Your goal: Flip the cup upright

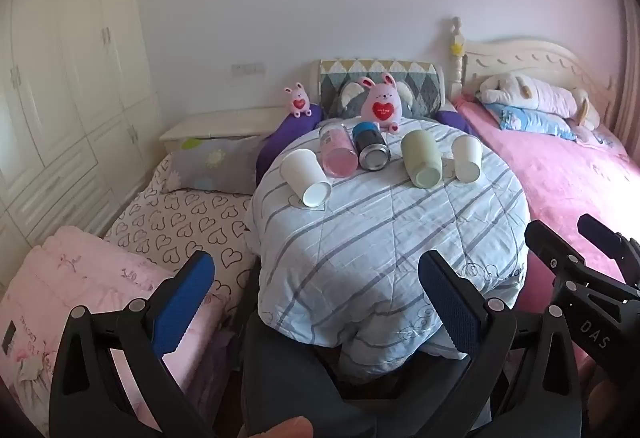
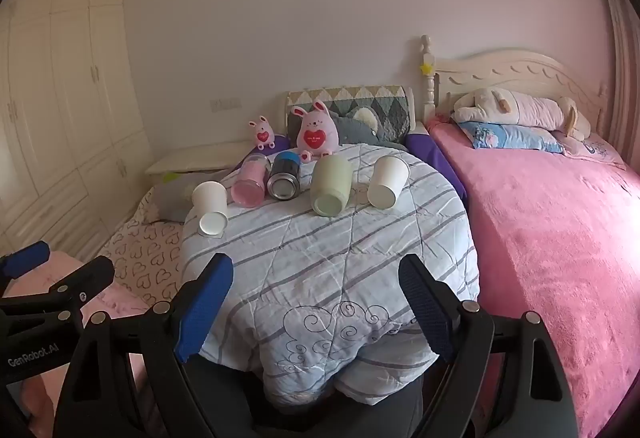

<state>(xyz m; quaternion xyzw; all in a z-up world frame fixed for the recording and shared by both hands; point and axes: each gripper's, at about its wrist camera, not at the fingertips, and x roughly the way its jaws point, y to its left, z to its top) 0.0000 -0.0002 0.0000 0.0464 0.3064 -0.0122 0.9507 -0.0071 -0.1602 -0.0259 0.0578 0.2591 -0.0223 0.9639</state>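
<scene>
Our left tool (image 1: 316, 294) and right tool (image 2: 316, 302) both hang released, gripping nothing, well short of the five cups lying on their sides across the quilt-covered counter (image 2: 320, 258). The nearest, a white paper cup (image 1: 306, 176), lies at 11 o'clock from the left tool. We judge the soft quilt risky: a nudged cup could roll, and thin paper may crush if clenched hard.

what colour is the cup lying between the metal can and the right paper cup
Pale green cup, lying on its side on the striped quilt; clearest in the right wrist view.
</scene>
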